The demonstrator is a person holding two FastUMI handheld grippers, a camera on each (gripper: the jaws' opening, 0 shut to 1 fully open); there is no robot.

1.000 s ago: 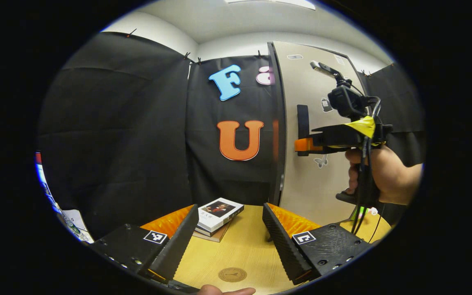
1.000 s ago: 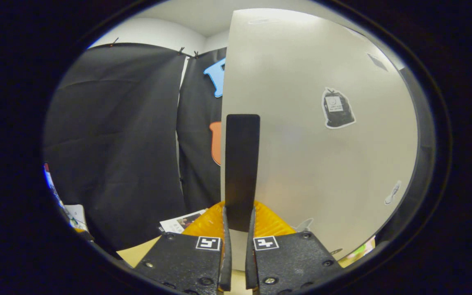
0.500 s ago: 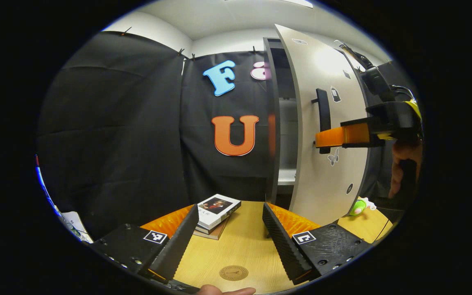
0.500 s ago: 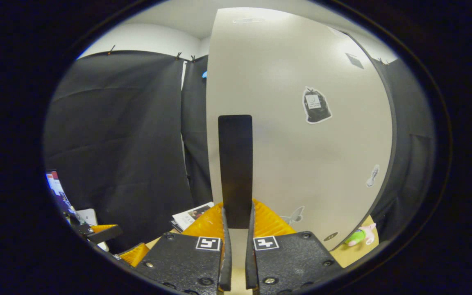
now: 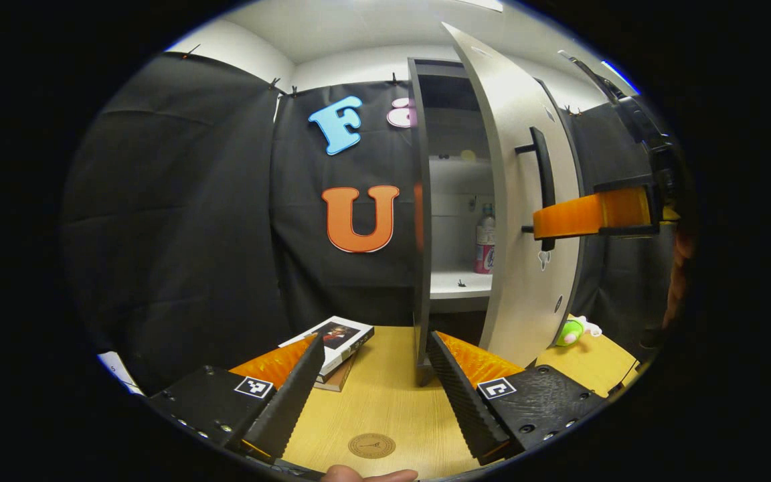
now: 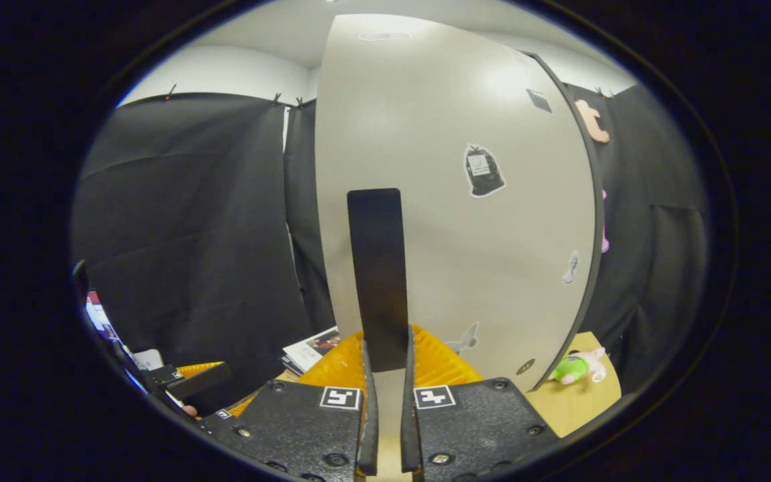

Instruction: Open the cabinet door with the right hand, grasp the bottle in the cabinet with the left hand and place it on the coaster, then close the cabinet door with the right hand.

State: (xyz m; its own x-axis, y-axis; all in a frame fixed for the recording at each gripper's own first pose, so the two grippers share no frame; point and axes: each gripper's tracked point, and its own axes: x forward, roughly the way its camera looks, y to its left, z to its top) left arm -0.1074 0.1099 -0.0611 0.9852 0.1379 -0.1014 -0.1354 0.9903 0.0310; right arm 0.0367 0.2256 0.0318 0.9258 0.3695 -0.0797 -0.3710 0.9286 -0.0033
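The cabinet door [image 6: 466, 221] is held ajar by its handle [image 6: 379, 274], clamped in the right gripper [image 6: 385, 375]; the bottle [image 5: 484, 239] is seen on a cabinet shelf [image 5: 459, 284], and the left gripper [image 5: 375, 375] is held wide open above the coaster [image 5: 371, 445].

Right claw [image 6: 385, 375] pinched narrow; left claw [image 5: 372, 395] spread wide.

We see that the pale grey cabinet door [image 5: 526, 201] has swung from shut a second ago to well open, drawn by the right gripper [image 6: 385, 361] clamped on its flat black bar handle [image 6: 379, 274]. The opening now shows us white shelves [image 5: 459, 284] and a clear bottle with a pink label [image 5: 484, 241] standing upright on one. A green and pink toy [image 5: 573, 330] has come into sight on the wooden table [image 5: 385, 408] past the door's edge.
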